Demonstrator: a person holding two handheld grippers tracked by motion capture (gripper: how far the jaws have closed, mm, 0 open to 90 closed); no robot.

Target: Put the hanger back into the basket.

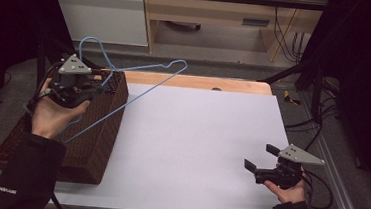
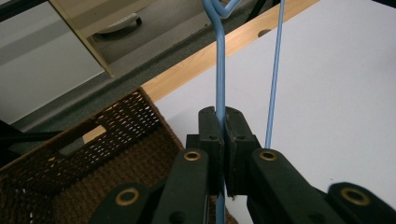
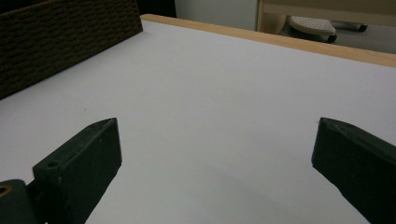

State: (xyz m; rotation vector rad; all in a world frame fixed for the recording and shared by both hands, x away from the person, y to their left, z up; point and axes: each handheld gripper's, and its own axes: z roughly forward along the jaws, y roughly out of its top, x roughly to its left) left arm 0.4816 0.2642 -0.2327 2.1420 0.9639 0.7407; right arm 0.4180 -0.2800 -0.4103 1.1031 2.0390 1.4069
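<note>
A light blue wire hanger (image 1: 139, 88) hangs in the air above the brown wicker basket (image 1: 97, 143) at the table's left side. My left gripper (image 1: 99, 88) is shut on one of its wires, over the basket's far end. In the left gripper view the two jaws pinch that blue hanger wire (image 2: 220, 70) between them, and a second wire (image 2: 274, 79) runs just to their right. My right gripper (image 1: 258, 158) hovers low over the white table near its front right corner, open. Its jaws (image 3: 217, 154) stand wide apart with nothing between them.
The white tabletop (image 1: 196, 135) has a wooden strip (image 1: 195, 81) along its far edge. The wicker basket (image 3: 56, 42) stands at the far left in the right gripper view. Black frame bars and cables (image 1: 322, 125) lie beyond the table's right side.
</note>
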